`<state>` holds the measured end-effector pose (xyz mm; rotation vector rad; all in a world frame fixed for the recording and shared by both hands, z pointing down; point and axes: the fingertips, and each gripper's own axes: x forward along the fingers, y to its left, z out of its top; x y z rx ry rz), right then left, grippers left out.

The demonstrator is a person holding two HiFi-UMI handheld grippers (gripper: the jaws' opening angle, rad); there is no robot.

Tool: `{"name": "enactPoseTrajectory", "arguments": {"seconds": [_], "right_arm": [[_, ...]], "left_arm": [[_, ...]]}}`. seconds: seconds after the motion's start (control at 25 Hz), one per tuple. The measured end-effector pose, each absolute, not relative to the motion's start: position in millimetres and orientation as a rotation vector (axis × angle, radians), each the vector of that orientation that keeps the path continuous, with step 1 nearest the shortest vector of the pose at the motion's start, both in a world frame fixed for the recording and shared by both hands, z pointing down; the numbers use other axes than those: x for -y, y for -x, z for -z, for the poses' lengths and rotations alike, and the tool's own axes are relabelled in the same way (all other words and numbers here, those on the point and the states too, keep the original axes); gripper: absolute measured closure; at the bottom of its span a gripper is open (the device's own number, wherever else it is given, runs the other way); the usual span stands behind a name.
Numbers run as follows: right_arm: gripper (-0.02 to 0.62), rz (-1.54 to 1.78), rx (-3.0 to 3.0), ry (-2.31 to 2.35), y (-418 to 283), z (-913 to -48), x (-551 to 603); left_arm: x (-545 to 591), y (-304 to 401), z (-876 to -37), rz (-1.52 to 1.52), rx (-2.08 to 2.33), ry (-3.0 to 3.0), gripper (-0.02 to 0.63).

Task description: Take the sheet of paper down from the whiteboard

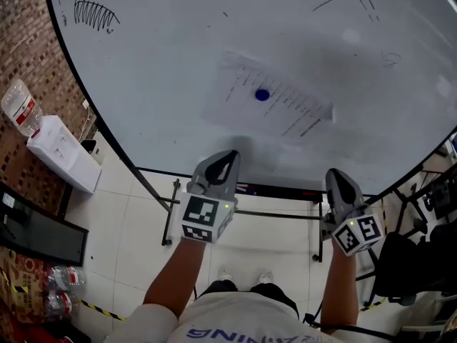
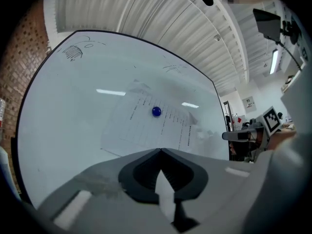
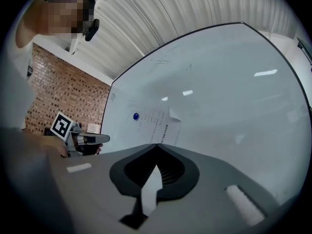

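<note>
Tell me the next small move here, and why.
Probably open the left claw and move it toward the blue magnet: both it and the right claw are shut, empty and short of the whiteboard, while the magnet pins the sheet there.

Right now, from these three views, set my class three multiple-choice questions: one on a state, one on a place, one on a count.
1. The left tongs and right tongs are: A. wide open B. shut, empty C. one open, one shut
2. The round blue magnet sits: A. on the printed white paper sheet B. on bare glossy whiteboard C. between the left tongs
3. Magnets pinning that sheet: A. none B. one C. three
Answers: B, tips meet with nothing between; A, the sheet on the whiteboard surrounds it; B, only one shows.
</note>
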<state>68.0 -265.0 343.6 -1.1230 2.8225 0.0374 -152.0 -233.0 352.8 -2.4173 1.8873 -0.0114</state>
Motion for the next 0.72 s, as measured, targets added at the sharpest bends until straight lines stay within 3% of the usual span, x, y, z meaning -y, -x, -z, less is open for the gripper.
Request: {"name": "enactPoseTrajectory", "arguments": {"seconds": [0.64,0.72], "right_arm": [[0.592,-0.309,-2.827,1.004,-60.4,-263.4,323.6],[0.592,-0.348,-2.833,1.002,-57.4,-257.8,327.5]], "left_arm": [[298.0,137.5,-262.1,0.175,-1.913,2.086,0.600],[304.1,136.0,-258.1,0.213,-1.910,2.048,0.546]]}}
